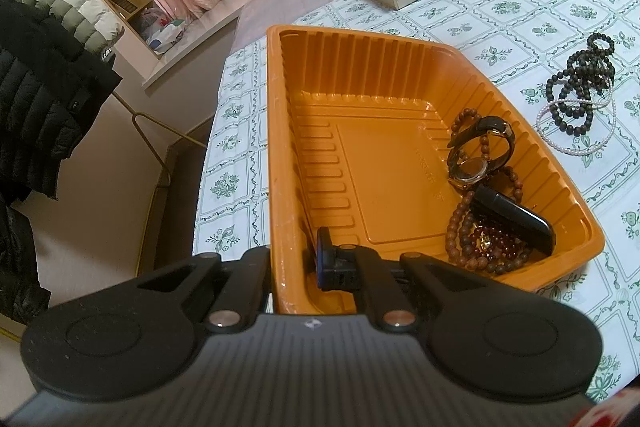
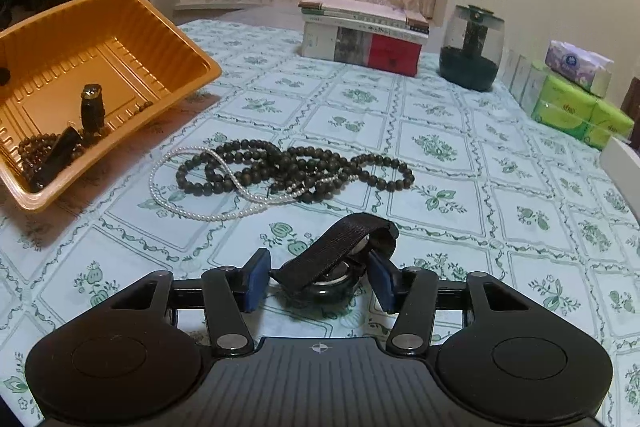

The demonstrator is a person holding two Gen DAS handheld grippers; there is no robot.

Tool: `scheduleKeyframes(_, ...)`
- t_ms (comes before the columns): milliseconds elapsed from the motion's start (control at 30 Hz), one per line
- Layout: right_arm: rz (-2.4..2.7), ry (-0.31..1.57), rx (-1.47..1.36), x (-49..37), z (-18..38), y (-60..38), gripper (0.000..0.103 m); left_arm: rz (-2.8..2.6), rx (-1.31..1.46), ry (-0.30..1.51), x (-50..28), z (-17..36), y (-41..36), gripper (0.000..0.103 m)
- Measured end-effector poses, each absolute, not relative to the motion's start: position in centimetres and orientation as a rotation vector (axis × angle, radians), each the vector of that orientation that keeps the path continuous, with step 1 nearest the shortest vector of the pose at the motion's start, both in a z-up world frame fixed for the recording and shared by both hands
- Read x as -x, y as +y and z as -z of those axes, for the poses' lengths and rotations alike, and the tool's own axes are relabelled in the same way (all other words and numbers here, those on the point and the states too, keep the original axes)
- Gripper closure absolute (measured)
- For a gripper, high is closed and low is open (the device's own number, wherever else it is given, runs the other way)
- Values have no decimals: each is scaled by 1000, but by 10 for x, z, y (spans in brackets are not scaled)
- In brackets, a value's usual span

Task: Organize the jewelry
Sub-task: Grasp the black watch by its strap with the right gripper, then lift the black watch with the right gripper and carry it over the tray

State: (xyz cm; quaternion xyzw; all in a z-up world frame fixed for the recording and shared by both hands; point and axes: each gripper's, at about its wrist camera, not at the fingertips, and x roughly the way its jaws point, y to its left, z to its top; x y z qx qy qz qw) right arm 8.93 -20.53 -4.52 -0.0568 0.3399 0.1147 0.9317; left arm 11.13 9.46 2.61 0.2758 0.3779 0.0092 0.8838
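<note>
My left gripper (image 1: 298, 261) is shut on the near left rim of the orange tray (image 1: 276, 131) and holds it tilted up off the table, as the right wrist view shows (image 2: 192, 61). In the tray lie a brown-strap watch (image 1: 478, 151), brown bead bracelets (image 1: 466, 227) and a black case (image 1: 516, 217). My right gripper (image 2: 318, 277) is open, with a black-strap watch (image 2: 340, 255) lying on the table between its fingers. A dark bead necklace (image 2: 296, 165) and a pearl necklace (image 2: 192, 201) lie tangled on the table beyond it.
A stack of books (image 2: 362, 35) stands at the far side of the flowered tablecloth (image 2: 480, 187). A dark glass jar (image 2: 472, 45) and green tissue packs (image 2: 576, 109) stand at the right. The table's left edge (image 1: 208, 155) drops to the floor beside hanging jackets (image 1: 36, 75).
</note>
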Motion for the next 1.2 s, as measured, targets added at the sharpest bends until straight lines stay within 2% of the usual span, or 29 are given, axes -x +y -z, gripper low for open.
scheduleKeyframes(1200, -264, 639, 144, -95, 23, -188, 51, -17, -572, 786, -111, -25, 95, 98)
